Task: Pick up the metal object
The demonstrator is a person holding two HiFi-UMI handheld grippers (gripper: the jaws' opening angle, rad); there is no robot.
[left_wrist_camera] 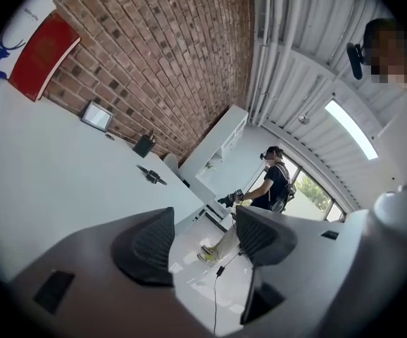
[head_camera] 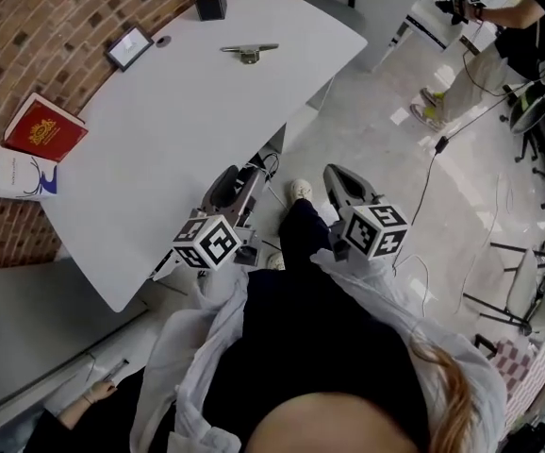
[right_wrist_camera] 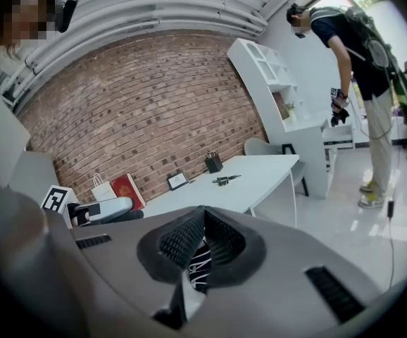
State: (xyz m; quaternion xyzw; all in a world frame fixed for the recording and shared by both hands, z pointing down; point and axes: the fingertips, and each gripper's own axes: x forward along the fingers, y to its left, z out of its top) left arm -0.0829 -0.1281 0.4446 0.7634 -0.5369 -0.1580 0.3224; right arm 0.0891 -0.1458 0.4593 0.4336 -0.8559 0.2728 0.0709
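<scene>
Head view: metal object [head_camera: 249, 52], untouched near the far edge of the counter [head_camera: 159, 140]; left gripper [head_camera: 238, 185] spread wide and empty, right gripper [head_camera: 346, 183] closed on nothing, both well short; pickup entirely outstanding.

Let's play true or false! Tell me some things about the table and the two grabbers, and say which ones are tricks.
1. The metal object lies on the white table. True.
2. The left gripper is holding the metal object. False: its jaws stand apart with nothing between them, and the object is far off on the table.
3. The right gripper has its jaws together. True.
4. The red book lies in the middle of the table. False: it is over by the brick wall, next to the white paper bag.
</scene>
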